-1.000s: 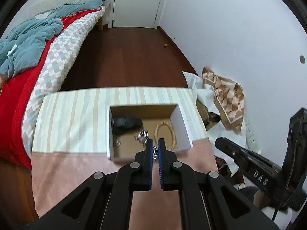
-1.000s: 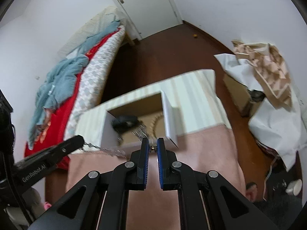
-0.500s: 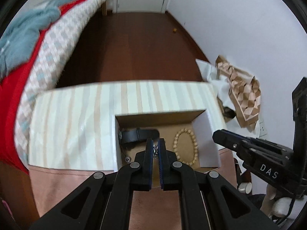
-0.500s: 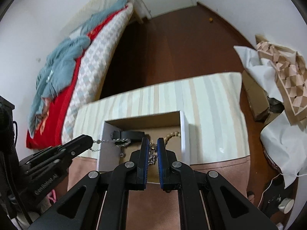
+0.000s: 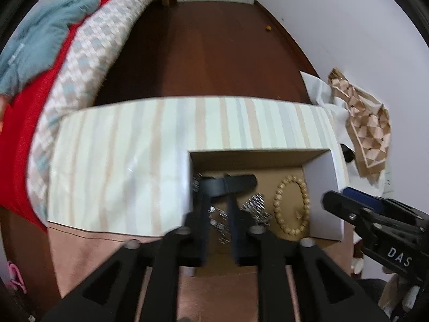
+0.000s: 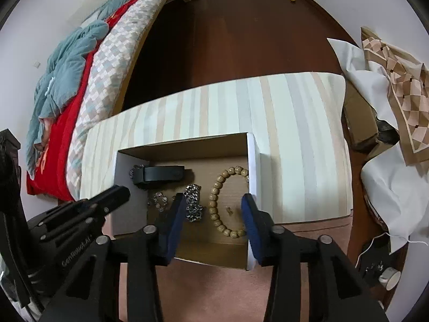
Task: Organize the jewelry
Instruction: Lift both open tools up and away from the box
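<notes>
Inside the box [image 6: 253, 161], left to right, lie a black strap [image 6: 161, 174], a silver chain [image 6: 193, 201] and a bead bracelet [image 6: 222, 204]. Both the left gripper [image 5: 217, 214] and right gripper [image 6: 213, 209] hover released; the chain lies just ahead of the left gripper, its long axis along the fingers.

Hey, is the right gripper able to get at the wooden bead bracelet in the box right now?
Probably yes. The right gripper is open just above the bead bracelet, and the box has no lid. The silver chain beside it lies apart.
</notes>
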`<state>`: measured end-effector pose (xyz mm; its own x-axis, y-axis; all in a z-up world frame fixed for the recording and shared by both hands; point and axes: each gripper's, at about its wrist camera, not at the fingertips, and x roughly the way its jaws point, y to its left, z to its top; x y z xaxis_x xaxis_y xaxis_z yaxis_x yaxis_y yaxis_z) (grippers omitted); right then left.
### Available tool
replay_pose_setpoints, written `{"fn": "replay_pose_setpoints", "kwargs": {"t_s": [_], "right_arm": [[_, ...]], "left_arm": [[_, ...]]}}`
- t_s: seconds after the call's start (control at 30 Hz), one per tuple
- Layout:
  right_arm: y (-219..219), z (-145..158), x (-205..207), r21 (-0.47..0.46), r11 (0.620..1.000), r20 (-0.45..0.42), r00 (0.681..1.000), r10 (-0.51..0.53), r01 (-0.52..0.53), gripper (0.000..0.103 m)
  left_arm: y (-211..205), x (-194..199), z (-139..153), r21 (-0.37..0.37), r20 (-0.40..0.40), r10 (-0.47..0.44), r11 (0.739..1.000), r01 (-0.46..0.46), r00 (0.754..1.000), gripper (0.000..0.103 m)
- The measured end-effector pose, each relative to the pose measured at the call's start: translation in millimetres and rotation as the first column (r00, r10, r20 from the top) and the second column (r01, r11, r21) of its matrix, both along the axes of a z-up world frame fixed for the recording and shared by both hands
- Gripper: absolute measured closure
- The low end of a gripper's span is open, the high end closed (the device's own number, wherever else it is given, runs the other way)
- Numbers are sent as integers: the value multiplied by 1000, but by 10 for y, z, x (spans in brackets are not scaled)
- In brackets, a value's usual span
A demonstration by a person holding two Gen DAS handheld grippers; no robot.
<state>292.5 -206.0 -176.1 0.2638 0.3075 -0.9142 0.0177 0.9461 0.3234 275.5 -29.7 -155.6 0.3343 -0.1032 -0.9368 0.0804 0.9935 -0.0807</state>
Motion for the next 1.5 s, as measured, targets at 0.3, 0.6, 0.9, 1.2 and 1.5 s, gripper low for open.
{"fn": "replay_pose_setpoints", "kwargs": {"t_s": [0.3, 0.6, 0.9, 1.2, 1.5], "right_arm": [[42, 347, -195, -166, 986, 114, 993, -15, 34, 42], [147, 314, -577, -339, 940, 145, 989, 10, 40, 3], [206, 425, -948, -360, 930, 213, 977, 1, 78, 1], [155, 966, -1449, -367, 918, 346, 938, -16, 151, 1], [159, 1387, -1813, -332, 926, 429, 903, -19, 177, 1]], "left_arm": [[286, -225, 229, 78, 135, 68, 994, -79, 989, 7], [365, -595, 187, 127, 159, 90, 986, -111, 983, 0], [285, -1047, 405, 132, 221, 84, 985, -115, 972, 0], [265, -1434, 846, 81, 313, 102, 988, -134, 944, 0], [293, -1655, 1117, 49, 373, 138, 985, -168, 917, 0]]}}
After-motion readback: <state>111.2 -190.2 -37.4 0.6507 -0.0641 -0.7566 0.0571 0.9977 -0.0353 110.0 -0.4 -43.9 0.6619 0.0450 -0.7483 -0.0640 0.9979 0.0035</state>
